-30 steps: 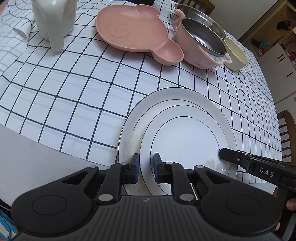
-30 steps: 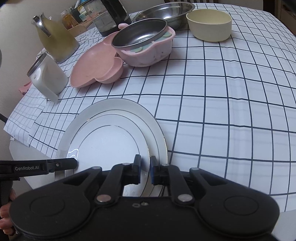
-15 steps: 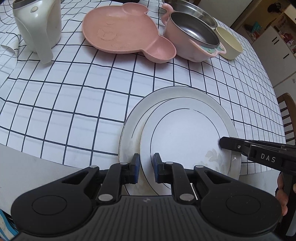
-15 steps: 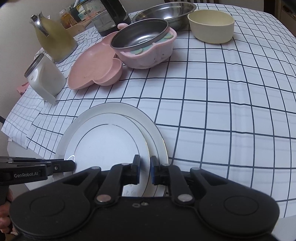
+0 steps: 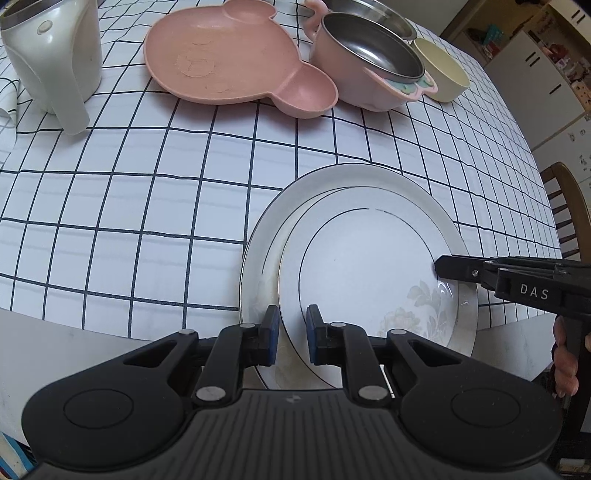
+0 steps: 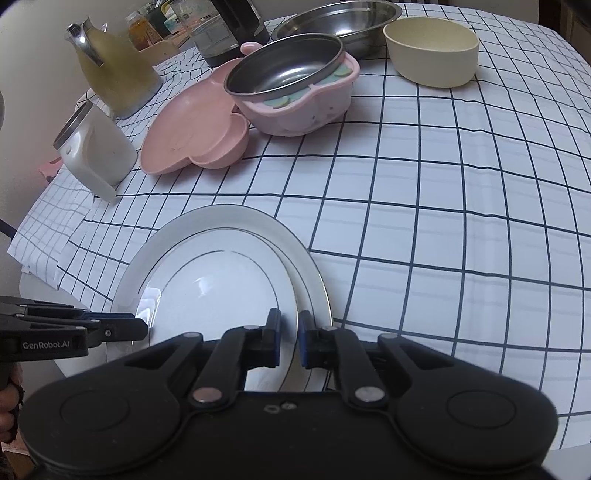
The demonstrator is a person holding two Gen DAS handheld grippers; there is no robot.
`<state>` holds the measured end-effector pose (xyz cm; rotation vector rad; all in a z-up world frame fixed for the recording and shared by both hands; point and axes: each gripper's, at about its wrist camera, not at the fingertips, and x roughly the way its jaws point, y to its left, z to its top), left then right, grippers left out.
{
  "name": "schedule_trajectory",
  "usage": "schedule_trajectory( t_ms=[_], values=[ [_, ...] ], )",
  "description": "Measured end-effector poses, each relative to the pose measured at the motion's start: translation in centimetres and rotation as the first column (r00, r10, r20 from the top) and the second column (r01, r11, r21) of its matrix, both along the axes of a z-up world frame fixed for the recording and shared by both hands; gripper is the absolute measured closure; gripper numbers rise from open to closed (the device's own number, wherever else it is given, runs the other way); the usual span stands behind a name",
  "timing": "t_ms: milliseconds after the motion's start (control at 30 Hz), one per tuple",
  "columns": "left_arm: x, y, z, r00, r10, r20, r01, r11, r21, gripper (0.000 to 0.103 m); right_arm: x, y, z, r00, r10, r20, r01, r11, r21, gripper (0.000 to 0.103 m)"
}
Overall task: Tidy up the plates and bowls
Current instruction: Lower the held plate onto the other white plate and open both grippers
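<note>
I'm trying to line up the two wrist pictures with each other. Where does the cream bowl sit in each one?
Left wrist view: the cream bowl is at the upper right, partly hidden behind the pink bowl with the steel insert.
Right wrist view: the cream bowl is at the top right, in full view, to the right of that pink bowl.
Shared landmark: the pink mouse-shaped plate, left of the pink bowl in both.

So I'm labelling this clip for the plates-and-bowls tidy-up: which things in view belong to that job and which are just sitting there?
Part of the job:
small white plate, gripped by both grippers
large white plate beneath it
pink divided plate
pink steel-lined bowl
steel bowl
cream bowl

Just lying about:
white jug
glass pitcher
checked tablecloth
</note>
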<state>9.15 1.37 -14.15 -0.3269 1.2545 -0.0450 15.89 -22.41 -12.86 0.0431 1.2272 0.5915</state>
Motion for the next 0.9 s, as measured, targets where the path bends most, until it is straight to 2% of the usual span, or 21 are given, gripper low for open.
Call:
schedule_trajectory(
  t_ms=[133,367,500,733,900],
  values=[
    [-0.3,-0.1,0.3,1.0,-0.012,0.008,0.012,1.0,0.021,0.088,-0.3,0.5,0.1,0.999,0.037,0.018,-0.036,0.999,-0.033,0.095],
    [-1.2,-0.5,1.4,0.999,-0.018,0.046,0.015,0.998,0.055,0.088,-1.3,1.1,1.3,0.99,0.114,0.078,-0.107,0.99,-0.087,0.083],
    [-1.9,-0.9,2.8,0.995,-0.024,0.096,0.018,0.997,0.07,0.088,-2.1,1.2,2.5,0.983,0.148,0.11,-0.138,0.986,-0.09,0.08],
    [-2.4,-2.4,6.2,0.975,-0.055,0.216,0.026,0.99,0.138,0.088,-3.3,1.3,5.4,0.97,0.166,0.177,-0.157,0.986,-0.062,0.069],
    [-2.3,-3.3,8.2,0.957,-0.074,0.28,0.027,0.985,0.17,0.088,-4.1,1.4,7.5,0.957,0.176,0.229,-0.169,0.984,-0.046,0.056]
  ],
)
